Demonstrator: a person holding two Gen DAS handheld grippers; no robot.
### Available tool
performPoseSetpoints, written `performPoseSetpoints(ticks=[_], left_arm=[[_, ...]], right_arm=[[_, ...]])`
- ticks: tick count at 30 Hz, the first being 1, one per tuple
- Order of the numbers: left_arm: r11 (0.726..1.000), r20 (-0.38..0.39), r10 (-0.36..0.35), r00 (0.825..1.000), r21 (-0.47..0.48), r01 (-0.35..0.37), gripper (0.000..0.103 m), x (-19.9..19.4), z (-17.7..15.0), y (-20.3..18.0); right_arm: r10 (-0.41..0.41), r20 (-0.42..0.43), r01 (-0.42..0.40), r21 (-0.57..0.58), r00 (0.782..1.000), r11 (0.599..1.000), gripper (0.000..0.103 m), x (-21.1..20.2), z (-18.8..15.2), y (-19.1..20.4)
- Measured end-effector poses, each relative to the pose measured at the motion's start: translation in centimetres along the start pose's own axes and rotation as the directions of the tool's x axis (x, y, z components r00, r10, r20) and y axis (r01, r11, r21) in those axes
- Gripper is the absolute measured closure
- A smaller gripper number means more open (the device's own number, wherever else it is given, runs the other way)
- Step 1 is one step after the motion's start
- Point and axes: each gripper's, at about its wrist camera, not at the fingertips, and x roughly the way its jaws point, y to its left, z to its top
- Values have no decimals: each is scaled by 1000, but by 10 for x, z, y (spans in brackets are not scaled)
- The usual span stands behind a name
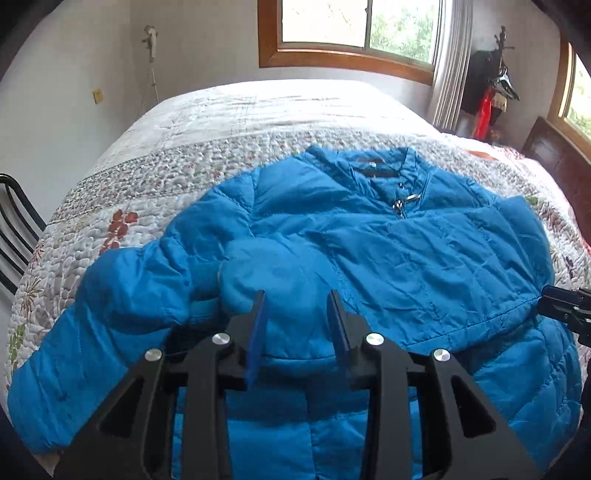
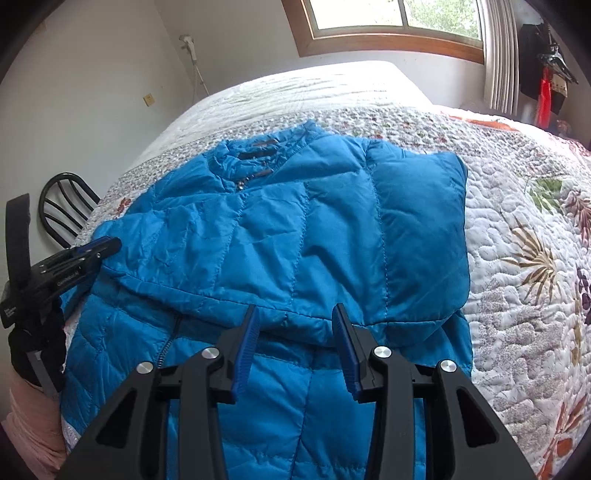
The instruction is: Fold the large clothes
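We see a bed (image 1: 229, 122) filling most of both views, covered by a white quilt (image 2: 517, 258) stitched with leaves and flowers. Behind it, at twelve o'clock, a wooden-framed window (image 1: 354, 33) lets in daylight, with a pale curtain (image 1: 448, 66) hanging at its one o'clock side.

On the quilt lies the blue puffer jacket (image 1: 388, 240), front up, its collar (image 1: 369, 164) pointing toward twelve o'clock and its hem toward six, nearest us. In the left wrist view one sleeve (image 1: 110, 306) runs out toward eight o'clock, while the other sleeve (image 2: 417, 229) is folded in across the chest, as the right wrist view shows. The zipper pull (image 1: 400, 203) sits just below the collar.

A black chair (image 1: 14, 236) stands beside the bed at nine o'clock. Dark and red clothes hang on a rack (image 1: 495, 88) at two o'clock.

Our left gripper (image 1: 297, 295) hovers over the jacket's middle, near the bunched cuff, its blue-padded jaws spread apart and holding nothing. Our right gripper (image 2: 293, 310) hangs over the folded edge of the jacket at six o'clock, jaws likewise released and empty. Each gripper appears at the edge of the other's view.
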Motion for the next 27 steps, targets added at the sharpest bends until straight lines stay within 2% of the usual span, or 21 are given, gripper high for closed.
performPoseSetpoints(ticks=[2,7,14,18,20,22,24,27], left_arm=[[999,-31,30,999,13,-29,70,17,-5,-1],[1000,-37,26,999,17,-25,70,27,-14,3],[1000,-17,22,1000,3,-22,70,32,-21,5],[1000,-15,25,1000,-1,-25,70,22,-20,4],[999,-8,-10,1000,-31,10,65,6,-21,10],[996,17,-40,999,-76,42,45,-16,-25,24],[994,45,-8,999,-107,13,41,-40,-33,43],[985,57,78,995,-158,-68,35,-69,-51,81]], right_arm=[[8,-36,-8,13,999,1000,62,13,-2,-6],[27,-58,-26,24,998,999,62,23,-4,-13],[8,-48,-7,9,999,1000,62,30,-6,-11],[6,-16,-6,-1,1000,1000,62,22,-8,-9],[5,13,-4,-15,1000,1000,62,8,-9,-7],[-6,49,8,-25,999,1000,61,-12,-10,-6],[-56,77,57,-8,995,998,52,-33,-12,-13],[-203,97,198,62,974,978,52,-58,-15,-37]])
